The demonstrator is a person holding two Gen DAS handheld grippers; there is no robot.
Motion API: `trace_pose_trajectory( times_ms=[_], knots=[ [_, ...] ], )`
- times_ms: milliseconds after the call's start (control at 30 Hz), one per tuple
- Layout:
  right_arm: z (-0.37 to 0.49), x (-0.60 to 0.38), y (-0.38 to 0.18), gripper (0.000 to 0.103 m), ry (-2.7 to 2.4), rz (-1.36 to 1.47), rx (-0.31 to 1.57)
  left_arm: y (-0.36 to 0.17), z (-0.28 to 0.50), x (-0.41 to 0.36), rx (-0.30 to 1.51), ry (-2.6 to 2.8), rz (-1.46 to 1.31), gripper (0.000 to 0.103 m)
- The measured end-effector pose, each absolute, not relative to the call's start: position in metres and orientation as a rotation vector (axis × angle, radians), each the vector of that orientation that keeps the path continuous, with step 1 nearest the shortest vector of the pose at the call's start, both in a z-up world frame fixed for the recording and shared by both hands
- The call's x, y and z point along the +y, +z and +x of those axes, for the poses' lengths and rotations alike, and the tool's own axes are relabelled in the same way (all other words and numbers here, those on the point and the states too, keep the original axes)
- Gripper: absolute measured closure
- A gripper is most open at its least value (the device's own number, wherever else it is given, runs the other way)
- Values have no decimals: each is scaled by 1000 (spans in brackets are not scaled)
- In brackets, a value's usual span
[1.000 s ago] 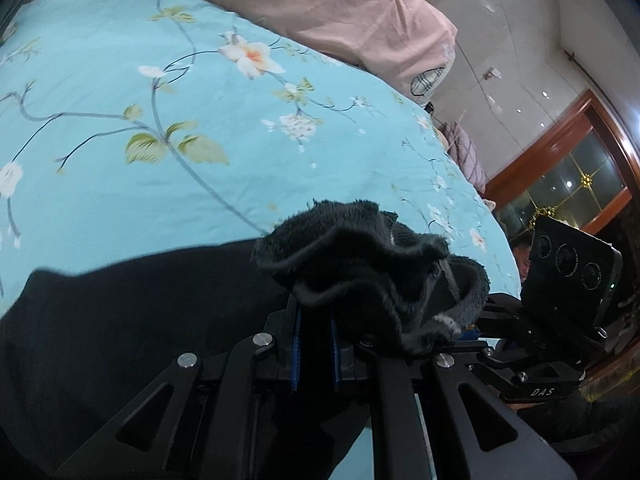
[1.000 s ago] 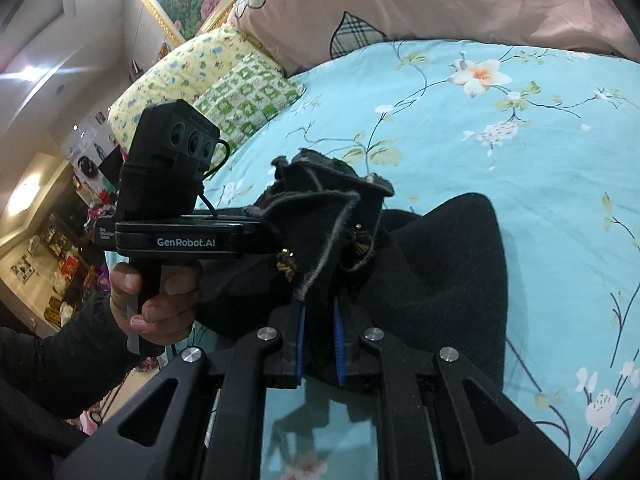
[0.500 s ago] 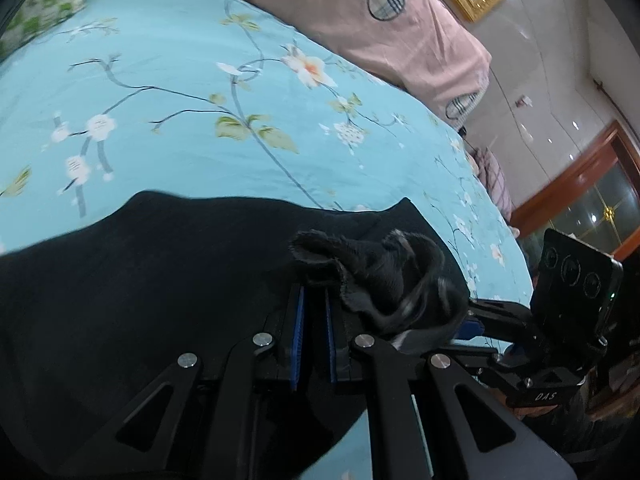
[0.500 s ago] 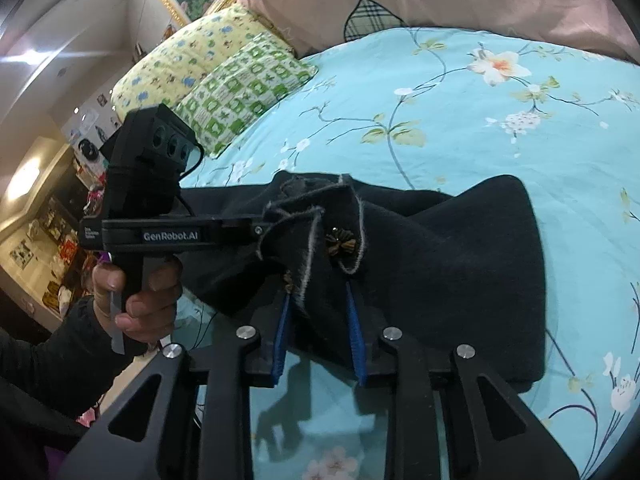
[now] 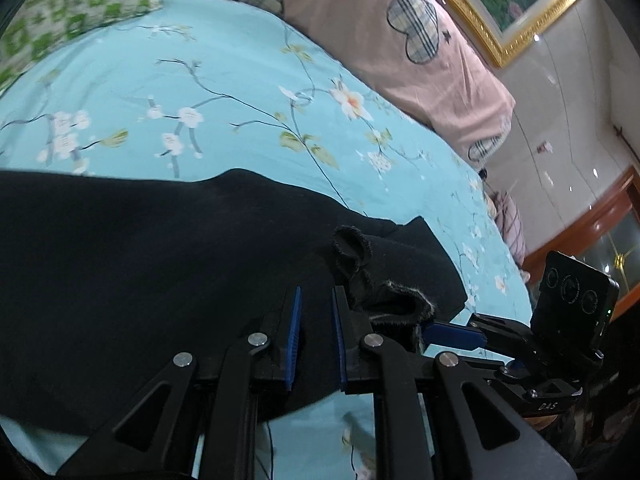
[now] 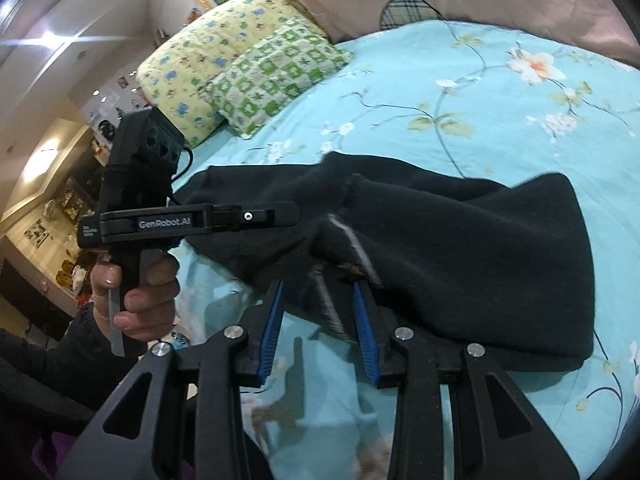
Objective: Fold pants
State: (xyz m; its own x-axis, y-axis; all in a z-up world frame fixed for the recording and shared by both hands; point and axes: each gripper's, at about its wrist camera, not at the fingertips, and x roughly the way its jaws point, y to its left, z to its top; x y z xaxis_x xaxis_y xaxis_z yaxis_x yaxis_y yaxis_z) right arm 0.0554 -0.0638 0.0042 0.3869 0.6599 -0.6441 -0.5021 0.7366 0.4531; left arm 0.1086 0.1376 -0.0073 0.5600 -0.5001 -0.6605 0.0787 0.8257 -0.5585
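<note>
**Both grippers letting go of the folded edge**

The black pants (image 6: 460, 248) lie on the blue floral bedsheet (image 5: 224, 92), doubled over into a thick slab near the bed's near edge, well short of the pink quilt (image 5: 400, 40) and the green checked pillow (image 6: 276, 72) at the head. The placement suits folding: the open middle of the sheet offers a flat bed for the next crease.

The right gripper (image 6: 320, 308) has just been opening; its blue pads stand apart and a loose hem with a pale seam hangs between them without being pressed, so the cloth appears released. The left gripper (image 5: 316, 312) has likewise begun to part; a narrow gap shows between its pads, dark fabric lies beneath them, and a rumpled hem bunches just beside the right finger. Nothing looks clamped there. A hand (image 6: 136, 292) grips the left tool's handle.

Both tools sit side by side at the same edge, probably because the two hem corners were carried together and laid down as one fold. The crumpled corner may need smoothing.
</note>
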Motion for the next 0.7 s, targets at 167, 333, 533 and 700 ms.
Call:
trace_pose_trajectory(
  times_ms=[167,333,533,700],
  knots=[
    [53,-49,16,66,796,177,892,-5,89,156,897,-319,-571,88],
    [58,-36,22,66,837,178,880,-2,70,175,870,-266,-608,88],
    [66,-19,25,66,866,160,878,2,48,194,845,-191,-619,86],
    [75,-2,28,66,890,132,879,4,22,217,820,-120,-649,82]
  ],
)
